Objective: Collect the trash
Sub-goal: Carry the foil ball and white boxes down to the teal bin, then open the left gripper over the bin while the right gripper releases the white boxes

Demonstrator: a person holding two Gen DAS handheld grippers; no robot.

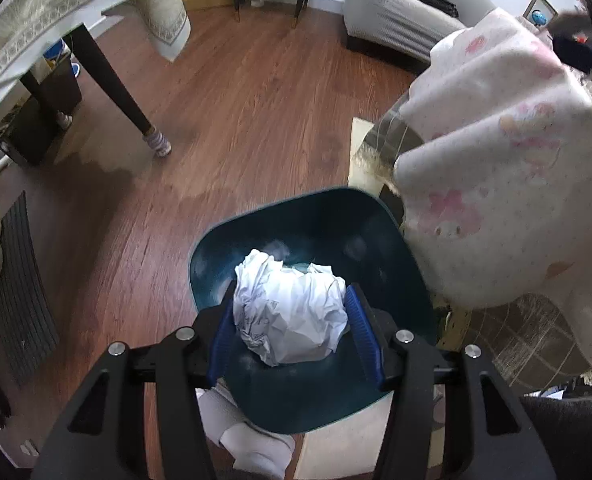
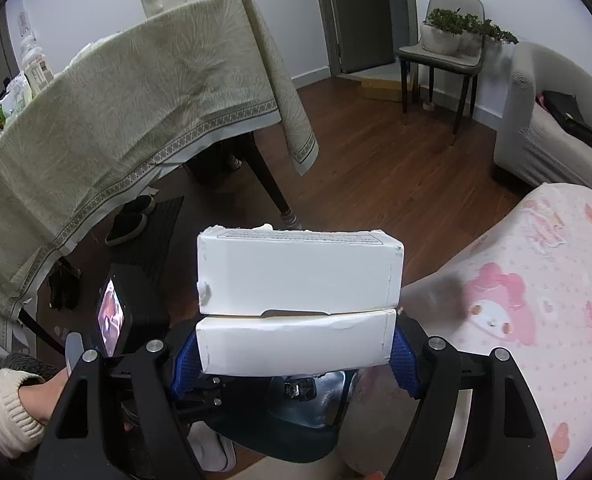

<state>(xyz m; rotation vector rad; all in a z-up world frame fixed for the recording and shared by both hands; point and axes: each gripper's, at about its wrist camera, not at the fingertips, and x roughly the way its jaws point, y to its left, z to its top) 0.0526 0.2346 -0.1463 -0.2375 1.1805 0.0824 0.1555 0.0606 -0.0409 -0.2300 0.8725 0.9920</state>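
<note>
In the left wrist view my left gripper (image 1: pixel 292 312) is shut on a crumpled white paper ball (image 1: pixel 290 312), held just above the open mouth of a dark teal trash bin (image 1: pixel 395 264) on the floor. In the right wrist view my right gripper (image 2: pixel 294 346) is shut on a white cardboard box (image 2: pixel 297 300), its blue pads (image 2: pixel 403 356) pressing the box's two ends. The bin's rim (image 2: pixel 296 440) shows below the box. My left gripper's camera body (image 2: pixel 130 316) sits at the lower left of that view.
A table with a green cloth (image 2: pixel 116 120) and dark legs (image 1: pixel 116 92) stands to the left. A pink-patterned blanket (image 1: pixel 495 160) hangs right of the bin. A grey chair (image 2: pixel 439 60) with plants and a sofa (image 2: pixel 547 120) stand farther off on the wood floor (image 1: pixel 256 100).
</note>
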